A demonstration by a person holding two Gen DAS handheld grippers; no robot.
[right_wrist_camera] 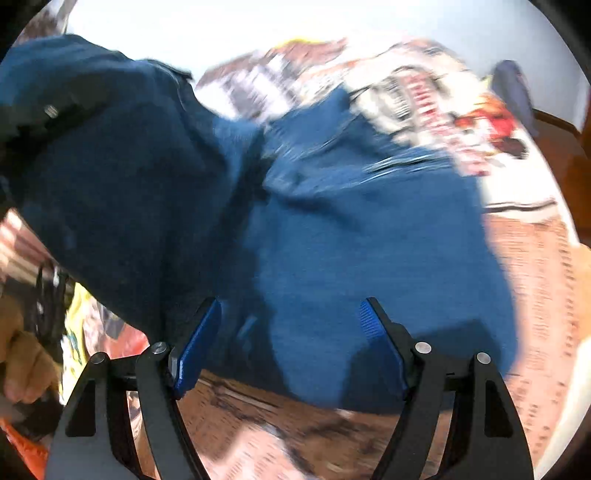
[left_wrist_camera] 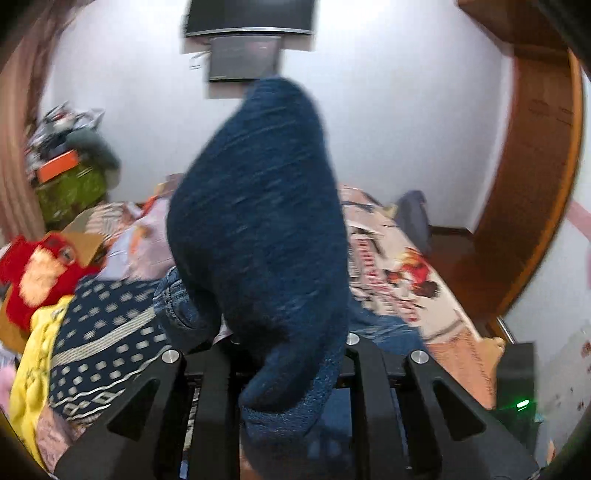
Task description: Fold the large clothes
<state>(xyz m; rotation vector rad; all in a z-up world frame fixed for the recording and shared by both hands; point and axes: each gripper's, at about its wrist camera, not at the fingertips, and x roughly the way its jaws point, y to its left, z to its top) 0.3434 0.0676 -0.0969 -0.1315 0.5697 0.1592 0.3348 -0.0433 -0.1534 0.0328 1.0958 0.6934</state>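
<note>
Here, going left to right: the left gripper (left_wrist_camera: 291, 354) is clamping a bunched part of the dark blue garment (left_wrist_camera: 258, 206), its jaws nearly together with the knit draped over and between them, lifted above the bed (left_wrist_camera: 406, 266). The rest of the garment (right_wrist_camera: 332, 221) is lying spread on the patterned bedcover (right_wrist_camera: 535, 277) under the right gripper (right_wrist_camera: 291, 332), whose blue pads (right_wrist_camera: 199, 343) are standing wide apart, pointing down at the cloth and gripping nothing.

Progress, as a judgement: early. One end is being raised, seemingly for a first fold; no tidy folded edge is showing anywhere, and motion blur is hiding the fine detail. Squaring, folding and setting the piece aside are all left, and a heap of other clothes (left_wrist_camera: 92, 332) is waiting at the left of the bed.

Views: the left wrist camera alone is showing that heap, the red item (left_wrist_camera: 40, 273) and the wall screen (left_wrist_camera: 247, 18). The right wrist camera alone is showing how much fabric is resting flat, plus a hand (right_wrist_camera: 22, 362) at its left edge, apparently on the other tool; the two grippers' spacing cannot be told
</note>
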